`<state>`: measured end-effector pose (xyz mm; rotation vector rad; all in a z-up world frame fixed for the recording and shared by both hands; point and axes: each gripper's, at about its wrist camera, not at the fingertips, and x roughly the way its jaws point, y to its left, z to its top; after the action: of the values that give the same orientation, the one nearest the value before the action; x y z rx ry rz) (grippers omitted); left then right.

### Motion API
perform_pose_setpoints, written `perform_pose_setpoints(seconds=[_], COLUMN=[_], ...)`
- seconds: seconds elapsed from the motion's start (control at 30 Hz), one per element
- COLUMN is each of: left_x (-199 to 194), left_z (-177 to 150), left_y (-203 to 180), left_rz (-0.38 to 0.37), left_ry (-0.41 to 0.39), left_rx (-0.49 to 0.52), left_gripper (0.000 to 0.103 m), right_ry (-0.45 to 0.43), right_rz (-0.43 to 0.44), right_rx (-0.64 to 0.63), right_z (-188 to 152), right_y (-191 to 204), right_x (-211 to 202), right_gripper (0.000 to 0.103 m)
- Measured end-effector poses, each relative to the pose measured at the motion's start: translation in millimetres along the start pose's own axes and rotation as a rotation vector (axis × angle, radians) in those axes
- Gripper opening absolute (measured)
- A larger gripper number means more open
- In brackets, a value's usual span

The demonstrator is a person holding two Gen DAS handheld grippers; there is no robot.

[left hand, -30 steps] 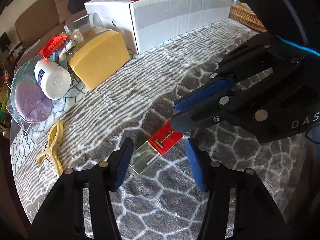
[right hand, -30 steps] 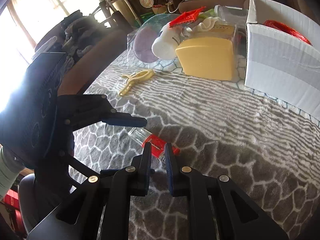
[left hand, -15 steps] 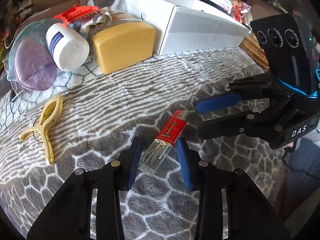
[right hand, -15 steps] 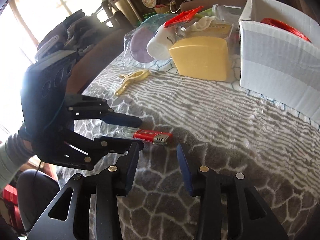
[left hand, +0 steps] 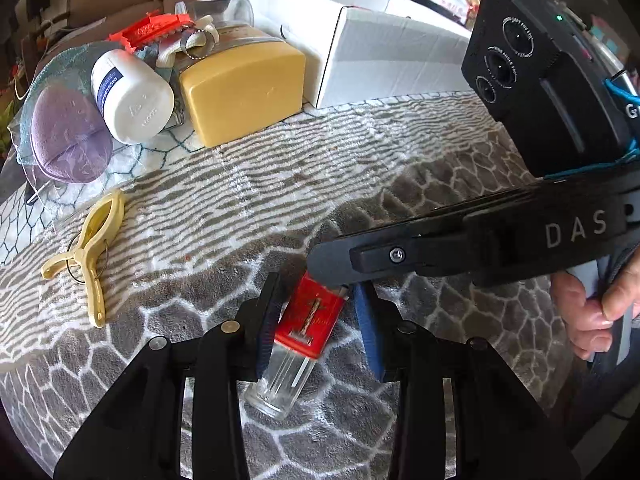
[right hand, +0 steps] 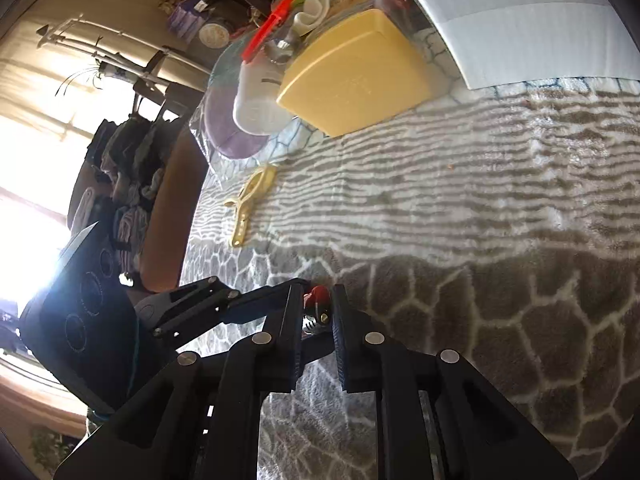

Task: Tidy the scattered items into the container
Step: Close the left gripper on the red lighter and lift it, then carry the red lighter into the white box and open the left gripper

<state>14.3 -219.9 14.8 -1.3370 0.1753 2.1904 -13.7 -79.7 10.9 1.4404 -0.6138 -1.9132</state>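
Observation:
A red and clear lighter (left hand: 304, 340) lies on the grey patterned cloth. My left gripper (left hand: 320, 332) is open with its blue pads on either side of the lighter's body. My right gripper (right hand: 316, 320) is rolled on its side and shut on the lighter's metal top end (right hand: 316, 310); in the left wrist view its finger (left hand: 400, 256) reaches in from the right over the lighter's far end. The white cardboard box (left hand: 360, 36) stands at the back of the table.
A yellow clothes peg (left hand: 90, 248) lies to the left. A yellow container (left hand: 240, 88), a white jar (left hand: 128, 96), a purple sponge (left hand: 68, 136) and a red clip (left hand: 148, 30) crowd the back left. A person's hand (left hand: 596, 300) holds the right gripper.
My right gripper has rolled on its side, moved onto the lighter's top end and shut on it. My left gripper has moved forward along the lighter's body and stays open.

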Motion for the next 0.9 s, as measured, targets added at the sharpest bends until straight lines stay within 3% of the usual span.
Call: perform_pose_setpoints(seconds=[0.13,0.2,0.37,0.53,0.63,0.73,0.9], left_x=[-4,-7,-17,-42,-63,-79,-93], left_z=[-5,-9,-13,-8,2,15,49], left_y=[5,10,31,46,57,60,36], left_rz=[-0.007,0.004,-0.024,-0.038,-0.077,-0.148,-0.162], left_ry=[-0.023,-0.036,-0.046,-0.114,-0.181,-0.249,-0.298], left_rx=[-0.032,-0.059,-0.166,-0.249,-0.337,-0.407,-0.372], left_gripper=[0.032,0.017,0.016,0.016,0.016,0.016,0.016], right_ry=[-0.008,-0.005,-0.023,-0.059,-0.064,-0.067,-0.075], right_rz=[0.061,0.085,0.090,0.069,0.024,-0.012,-0.003], right_rx=[0.014,0.019,-0.024,-0.037,-0.132,-0.263,-0.409], right_z=[0,1,1,-4,-12,-25,-36], right_y=[11,17,32,30,39,57,90], right_x=[2,2,-5,-19,-28,-35,-48], right_gripper=[0.014,0.014,0.015,0.015,0.019,0.030,0.034])
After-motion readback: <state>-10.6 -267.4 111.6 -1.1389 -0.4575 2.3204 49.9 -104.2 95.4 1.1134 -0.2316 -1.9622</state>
